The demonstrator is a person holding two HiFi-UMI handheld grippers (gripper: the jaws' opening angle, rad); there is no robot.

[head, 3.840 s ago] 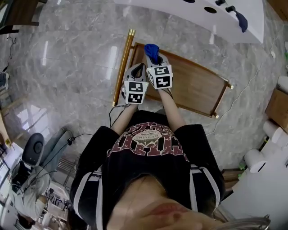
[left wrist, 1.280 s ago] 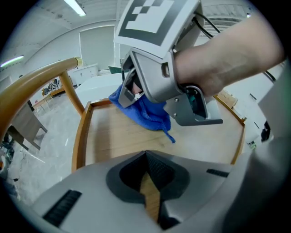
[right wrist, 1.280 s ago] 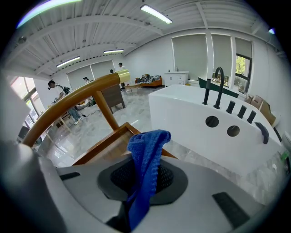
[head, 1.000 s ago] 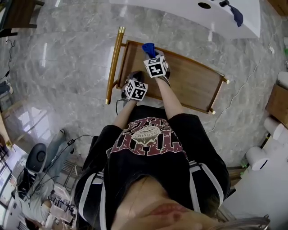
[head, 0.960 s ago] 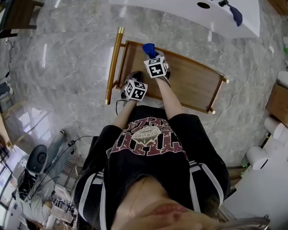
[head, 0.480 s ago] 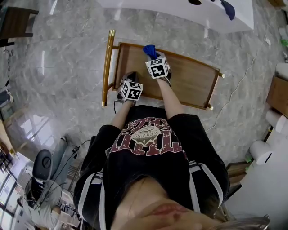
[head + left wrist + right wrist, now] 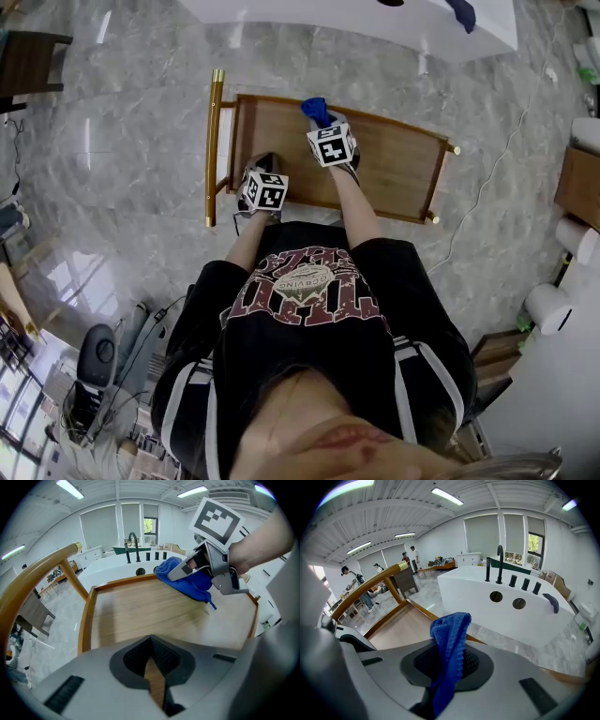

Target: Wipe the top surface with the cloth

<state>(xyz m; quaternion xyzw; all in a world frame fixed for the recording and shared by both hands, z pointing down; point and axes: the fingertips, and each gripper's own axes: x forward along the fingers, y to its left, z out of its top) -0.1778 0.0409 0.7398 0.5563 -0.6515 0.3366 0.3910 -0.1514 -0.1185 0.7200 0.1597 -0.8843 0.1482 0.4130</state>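
The blue cloth (image 7: pixel 449 641) is pinched in the jaws of the right gripper (image 7: pixel 324 129) and hangs over the far side of the wooden top (image 7: pixel 394 159), close to its far rail. The left gripper (image 7: pixel 152 667) sits over the top's near left part, jaws pressed together on nothing. A gold handle (image 7: pixel 214 150) runs along the left end.

Bright, even ceiling strip lights (image 7: pixel 447 496), glare on marble floor (image 7: pixel 94 150), fisheye edges, blurred rims.
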